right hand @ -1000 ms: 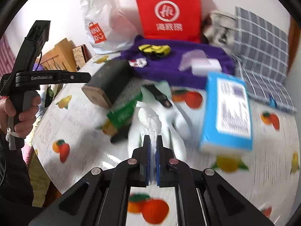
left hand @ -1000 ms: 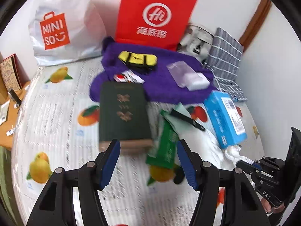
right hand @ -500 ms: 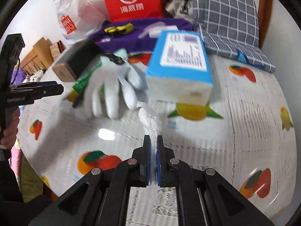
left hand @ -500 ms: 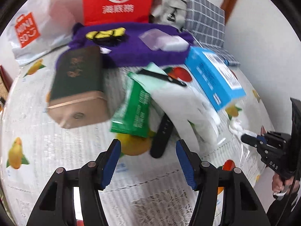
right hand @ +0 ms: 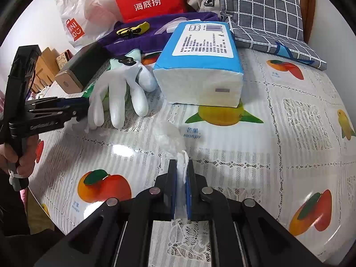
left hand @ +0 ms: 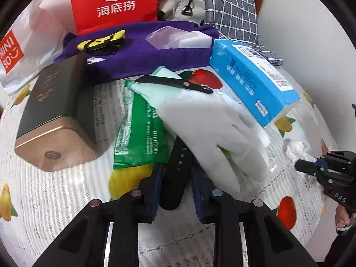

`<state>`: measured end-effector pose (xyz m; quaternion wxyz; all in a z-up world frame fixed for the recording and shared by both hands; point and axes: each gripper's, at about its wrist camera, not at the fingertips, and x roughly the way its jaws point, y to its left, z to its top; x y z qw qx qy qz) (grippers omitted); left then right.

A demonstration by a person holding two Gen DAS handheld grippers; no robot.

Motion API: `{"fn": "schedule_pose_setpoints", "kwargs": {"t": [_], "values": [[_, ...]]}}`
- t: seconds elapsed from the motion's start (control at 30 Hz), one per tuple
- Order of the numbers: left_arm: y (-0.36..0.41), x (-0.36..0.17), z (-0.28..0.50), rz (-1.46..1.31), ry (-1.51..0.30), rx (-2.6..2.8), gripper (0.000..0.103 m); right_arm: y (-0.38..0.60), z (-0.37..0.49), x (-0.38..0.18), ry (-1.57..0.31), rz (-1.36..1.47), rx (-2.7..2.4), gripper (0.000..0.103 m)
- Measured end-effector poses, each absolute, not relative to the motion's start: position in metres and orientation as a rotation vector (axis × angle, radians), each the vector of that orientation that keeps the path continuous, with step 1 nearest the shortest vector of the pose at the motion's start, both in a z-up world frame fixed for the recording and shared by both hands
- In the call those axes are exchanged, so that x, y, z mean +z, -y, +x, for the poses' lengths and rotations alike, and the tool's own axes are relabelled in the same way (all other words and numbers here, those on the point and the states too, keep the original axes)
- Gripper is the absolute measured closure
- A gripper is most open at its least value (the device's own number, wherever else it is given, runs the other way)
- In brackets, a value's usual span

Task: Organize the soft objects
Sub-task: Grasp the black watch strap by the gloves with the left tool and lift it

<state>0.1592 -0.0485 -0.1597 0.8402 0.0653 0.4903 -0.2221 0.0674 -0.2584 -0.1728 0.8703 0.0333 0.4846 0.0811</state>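
Observation:
My right gripper [right hand: 182, 166] is shut on a crumpled white tissue [right hand: 170, 136], holding it low over the fruit-print tablecloth [right hand: 289, 115]; it shows at the right of the left wrist view [left hand: 298, 148]. My left gripper [left hand: 175, 179] has its jaws close on either side of a black watch strap [left hand: 178, 173]; whether the pads touch it is unclear. The strap lies under a white glove [left hand: 211, 129], also seen in the right wrist view [right hand: 120, 84]. A green packet [left hand: 142, 131] lies beside the strap.
A blue tissue pack [left hand: 251, 75] lies right of the glove. A dark box with a gold end [left hand: 53, 111] lies at the left. A purple towel [left hand: 138, 53], red bag [left hand: 115, 2], Miniso bag [left hand: 20, 44] and checked cushion [right hand: 262, 11] stand behind.
My left gripper moved forward and narrowed its jaws around the black strap. My right gripper pulled the tissue back, away from the glove and the blue pack.

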Motion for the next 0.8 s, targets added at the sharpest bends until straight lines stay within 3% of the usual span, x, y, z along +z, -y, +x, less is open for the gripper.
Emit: {"fn": "schedule_pose_setpoints", "kwargs": {"t": [0.47, 0.8], "values": [[-0.001, -0.137, 0.103, 0.111, -1.048, -0.382, 0.082, 0.256, 0.066, -0.171, -1.007, 0.081, 0.141, 0.095], [-0.015, -0.158, 0.083, 0.105, -1.100, -0.402, 0.078, 0.251, 0.062, -0.172, -1.006, 0.074, 0.148, 0.095]]}}
